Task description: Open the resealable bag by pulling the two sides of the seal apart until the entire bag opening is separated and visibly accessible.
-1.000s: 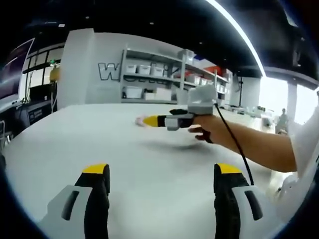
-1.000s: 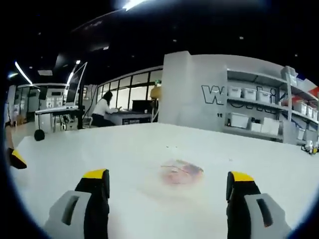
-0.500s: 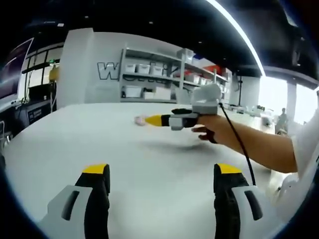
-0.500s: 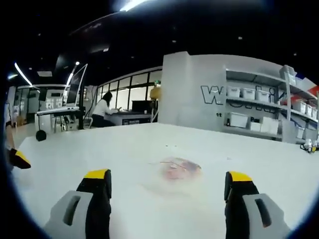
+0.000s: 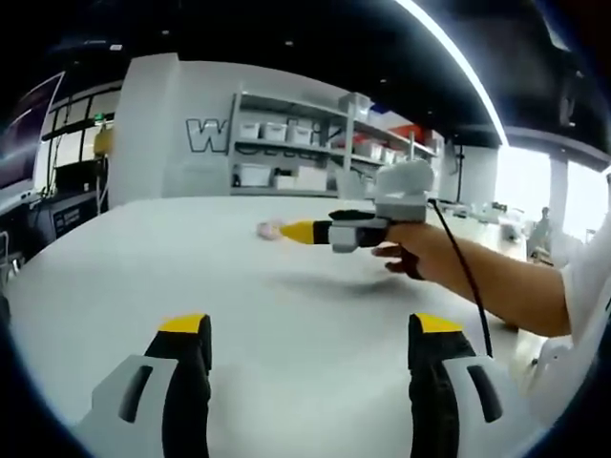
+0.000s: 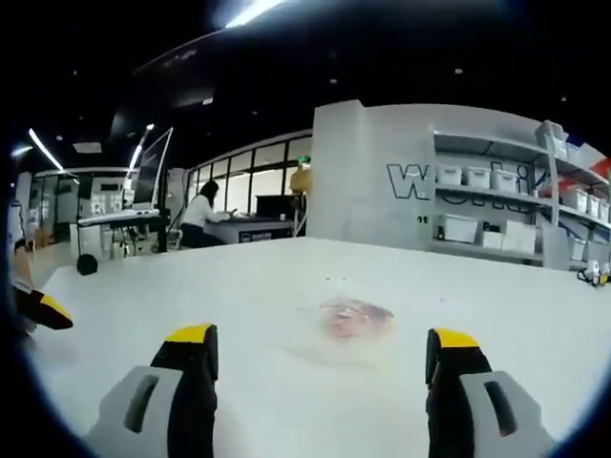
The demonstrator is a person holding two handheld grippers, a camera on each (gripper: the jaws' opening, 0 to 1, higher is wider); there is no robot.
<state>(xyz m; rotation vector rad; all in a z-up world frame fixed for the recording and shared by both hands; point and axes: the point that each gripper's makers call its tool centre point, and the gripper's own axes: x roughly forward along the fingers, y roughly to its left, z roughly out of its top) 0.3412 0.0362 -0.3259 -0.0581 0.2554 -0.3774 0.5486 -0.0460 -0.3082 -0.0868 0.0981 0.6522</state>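
Note:
A clear resealable bag (image 6: 355, 320) with pinkish contents lies flat on the white table (image 6: 286, 286), a short way ahead of my right gripper (image 6: 320, 367), whose jaws stand wide open with nothing between them. In the left gripper view the bag (image 5: 270, 229) shows as a small pink patch far across the table, just past the yellow tip of the right gripper (image 5: 310, 232), which a person's hand (image 5: 415, 250) holds. My left gripper (image 5: 304, 355) is open above bare table. Its yellow tip (image 6: 43, 310) pokes in at the left edge of the right gripper view.
Shelves with white bins (image 5: 286, 153) stand against the wall behind the table. A person (image 6: 199, 215) sits at a desk in the far background. The table (image 5: 239, 286) spreads wide around the bag.
The right gripper has shifted slightly to the right in the left gripper view. In its own view the bag sits a touch farther right. Both grippers stay open.

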